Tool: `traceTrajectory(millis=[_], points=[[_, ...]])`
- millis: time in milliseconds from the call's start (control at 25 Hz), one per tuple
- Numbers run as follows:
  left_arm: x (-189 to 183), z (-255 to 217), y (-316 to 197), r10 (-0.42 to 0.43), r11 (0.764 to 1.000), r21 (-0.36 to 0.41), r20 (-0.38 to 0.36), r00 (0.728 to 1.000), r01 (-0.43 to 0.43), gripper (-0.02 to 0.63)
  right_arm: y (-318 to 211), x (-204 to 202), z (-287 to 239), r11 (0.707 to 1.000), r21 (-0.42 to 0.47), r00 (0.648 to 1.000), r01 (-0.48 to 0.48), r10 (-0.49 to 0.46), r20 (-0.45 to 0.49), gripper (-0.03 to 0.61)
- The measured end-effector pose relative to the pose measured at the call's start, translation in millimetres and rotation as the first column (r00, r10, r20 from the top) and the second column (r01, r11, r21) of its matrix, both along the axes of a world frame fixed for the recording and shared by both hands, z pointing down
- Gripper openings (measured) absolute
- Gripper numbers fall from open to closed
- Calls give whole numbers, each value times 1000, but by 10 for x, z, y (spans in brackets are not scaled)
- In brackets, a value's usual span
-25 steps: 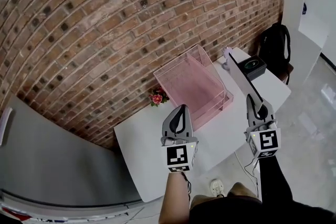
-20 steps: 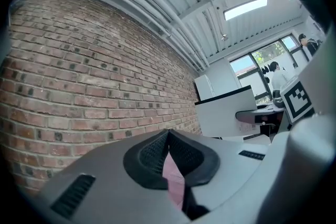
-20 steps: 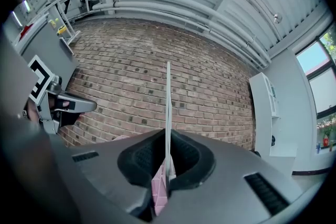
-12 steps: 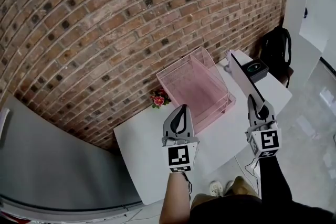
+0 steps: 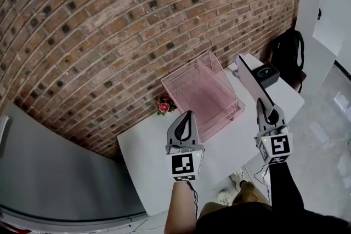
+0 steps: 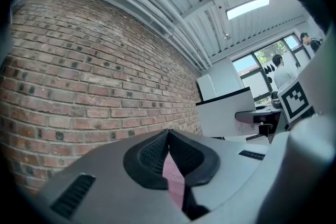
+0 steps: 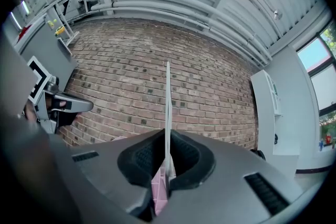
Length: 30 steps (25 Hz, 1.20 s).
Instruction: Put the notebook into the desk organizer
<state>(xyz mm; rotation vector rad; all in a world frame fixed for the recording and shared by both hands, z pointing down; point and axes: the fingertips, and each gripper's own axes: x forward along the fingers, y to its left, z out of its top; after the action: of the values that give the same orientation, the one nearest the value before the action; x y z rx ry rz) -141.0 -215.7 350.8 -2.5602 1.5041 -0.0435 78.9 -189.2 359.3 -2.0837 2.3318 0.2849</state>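
Observation:
The pink wire desk organizer (image 5: 200, 90) stands on the white table (image 5: 148, 156) against the brick wall. My right gripper (image 5: 269, 109) is shut on the notebook (image 5: 253, 87), a thin white-covered book held upright and edge-on to the right of the organizer. In the right gripper view its edge (image 7: 167, 113) rises straight up from between the pads. My left gripper (image 5: 188, 115) hovers over the table in front of the organizer, shut with nothing in it. Pink of the organizer (image 6: 173, 181) shows below its closed jaws.
A small pot of red flowers (image 5: 163, 105) sits left of the organizer. A black device with a green ring (image 5: 264, 69) lies at the table's far right corner. A black bag (image 5: 289, 46) stands beyond it. A grey panel (image 5: 49, 172) fills the left.
Both grippers keep their places and the notebook stays gripped. Only the head view has shifted a little.

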Motion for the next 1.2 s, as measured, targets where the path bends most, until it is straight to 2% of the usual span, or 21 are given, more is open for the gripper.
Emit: traceTrajectory(millis=[280,680,1200], points=[[92,21,-166,-21,1000,-9,4,1000,21,14,-299,94,25,999,5,999,43,-43,9,26],[470,-35,-548,-57,998,-6,17,998,57,14,-1002,304,73,991,-7,990,134,-134,32,26],[754,158,-1028,-176,983,-39,35,984,178,14,-1834,338,416,949,-64,950,307,-302,82,26]])
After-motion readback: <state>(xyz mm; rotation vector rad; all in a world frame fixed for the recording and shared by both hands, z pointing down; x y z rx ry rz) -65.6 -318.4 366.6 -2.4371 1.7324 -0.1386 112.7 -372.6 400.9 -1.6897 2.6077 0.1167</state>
